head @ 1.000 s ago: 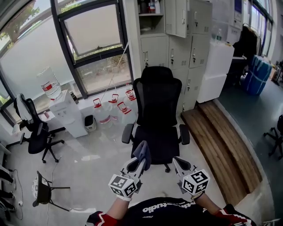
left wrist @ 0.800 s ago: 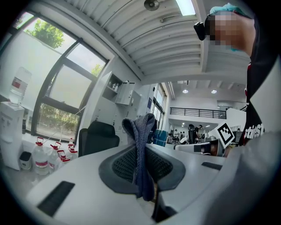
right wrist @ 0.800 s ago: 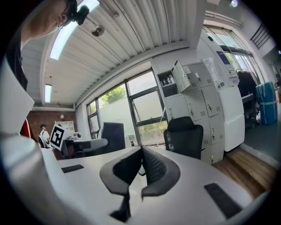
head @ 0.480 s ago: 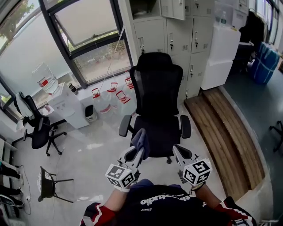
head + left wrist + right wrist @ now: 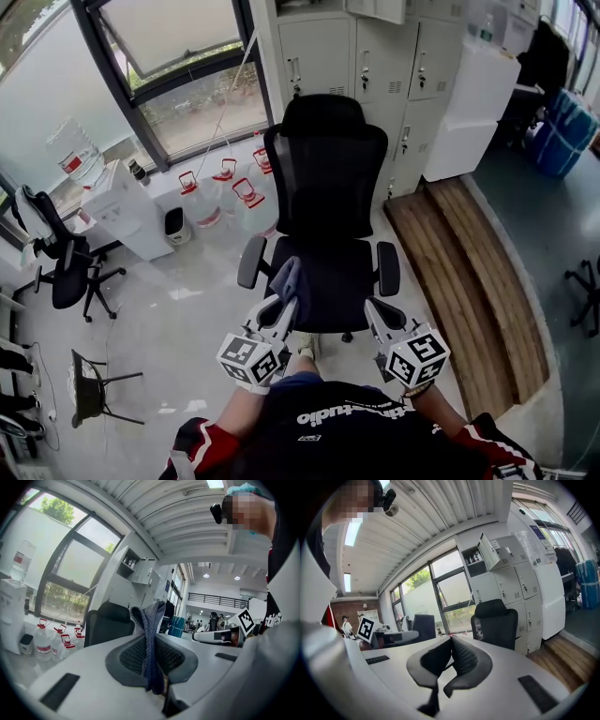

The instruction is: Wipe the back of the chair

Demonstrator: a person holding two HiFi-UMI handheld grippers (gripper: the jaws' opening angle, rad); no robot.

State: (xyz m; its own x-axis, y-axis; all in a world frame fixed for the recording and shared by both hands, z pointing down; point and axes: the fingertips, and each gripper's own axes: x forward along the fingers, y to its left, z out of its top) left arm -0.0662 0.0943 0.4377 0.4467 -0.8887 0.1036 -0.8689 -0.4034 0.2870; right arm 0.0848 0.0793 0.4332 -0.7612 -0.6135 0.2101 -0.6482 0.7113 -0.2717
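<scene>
A black mesh-backed office chair [image 5: 328, 192] faces me in the head view, its seat just beyond both grippers. It shows too in the left gripper view as the chair [image 5: 108, 623] and in the right gripper view as the chair [image 5: 496, 623]. My left gripper [image 5: 284, 302] is shut on a folded grey-blue cloth [image 5: 289, 279], which sticks up between its pads as the cloth [image 5: 151, 639]. My right gripper [image 5: 373, 315] is shut with nothing in it, its pads [image 5: 461, 660] pressed together. Both grippers hang short of the chair's front edge.
White lockers [image 5: 375, 56] stand behind the chair. Water jugs with red caps [image 5: 230, 197] and a water dispenser [image 5: 117, 211] stand left by the window. A wooden step [image 5: 469, 272] runs along the right. Another black chair [image 5: 61, 267] stands far left.
The view has closed in on the chair; it now sits lower and larger in the head view. Both grippers keep their place before me, cloth still held.
</scene>
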